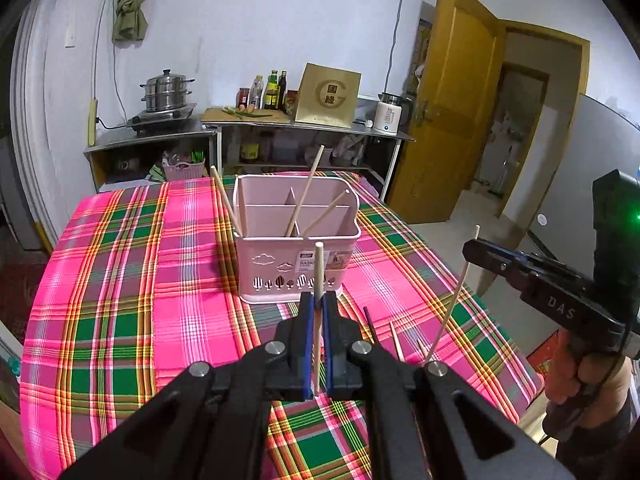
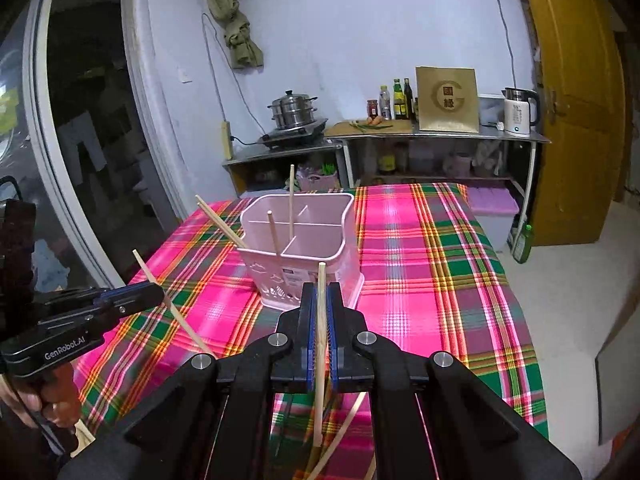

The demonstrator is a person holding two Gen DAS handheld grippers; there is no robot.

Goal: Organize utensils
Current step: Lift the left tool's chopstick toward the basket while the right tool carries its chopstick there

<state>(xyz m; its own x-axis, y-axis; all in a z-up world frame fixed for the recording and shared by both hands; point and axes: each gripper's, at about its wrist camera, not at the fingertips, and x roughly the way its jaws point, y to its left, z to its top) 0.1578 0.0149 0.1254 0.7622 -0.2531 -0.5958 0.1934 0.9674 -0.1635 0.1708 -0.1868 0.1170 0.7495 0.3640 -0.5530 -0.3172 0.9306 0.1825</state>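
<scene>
Two chopsticks are held, one pinched upright in the left gripper (image 1: 318, 300), one in the right gripper (image 2: 320, 292). Just ahead of both stands the pink divided caddy (image 1: 294, 260) on the plaid tabletop (image 1: 140, 280), three sticks already inside. Either thin stick could pivot in its pads and miss its compartment.

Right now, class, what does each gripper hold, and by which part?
Left gripper: a wooden chopstick, held mid-length. Right gripper: another chopstick, also pinched mid-length.
</scene>
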